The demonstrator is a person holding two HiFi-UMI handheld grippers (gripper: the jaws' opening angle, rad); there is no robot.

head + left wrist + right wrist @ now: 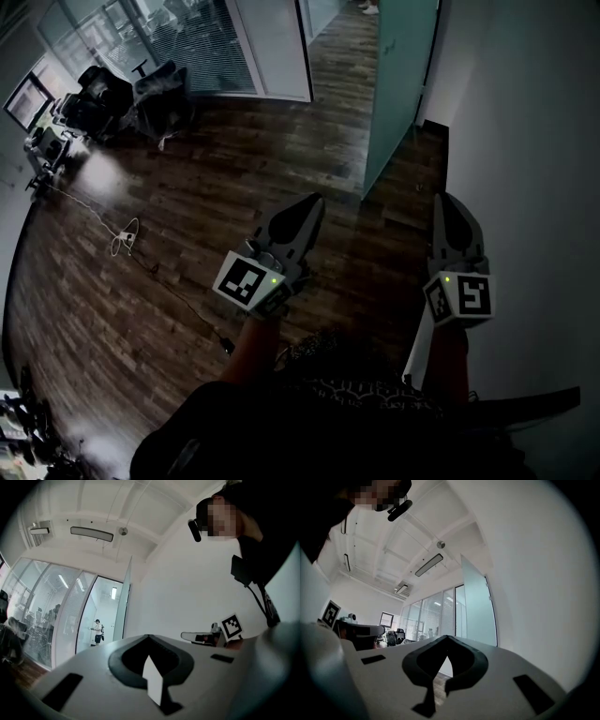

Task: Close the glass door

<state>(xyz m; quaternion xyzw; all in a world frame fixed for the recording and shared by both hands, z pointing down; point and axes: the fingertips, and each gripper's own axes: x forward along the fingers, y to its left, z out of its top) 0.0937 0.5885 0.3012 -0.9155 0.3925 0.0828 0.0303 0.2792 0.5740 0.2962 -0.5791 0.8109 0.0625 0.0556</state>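
Note:
The frosted glass door (398, 84) stands open, swung out from the white wall (525, 141) on the right, ahead of both grippers. My left gripper (311, 204) is held out over the wooden floor, shut and empty, short of the door's near edge. My right gripper (448, 202) is beside the wall, also shut with nothing in it, and apart from the door. The left gripper view shows the door (126, 602) edge-on beyond the closed jaw tips (149, 637). The right gripper view has the door's (478, 616) pane straight ahead past its closed tips (447, 638).
Office chairs (122, 98) and a desk with a monitor (28, 98) stand at the far left. A cable with a power strip (122, 239) lies on the wooden floor. Glass partition walls (206, 47) run along the back. A person (97, 631) stands far off.

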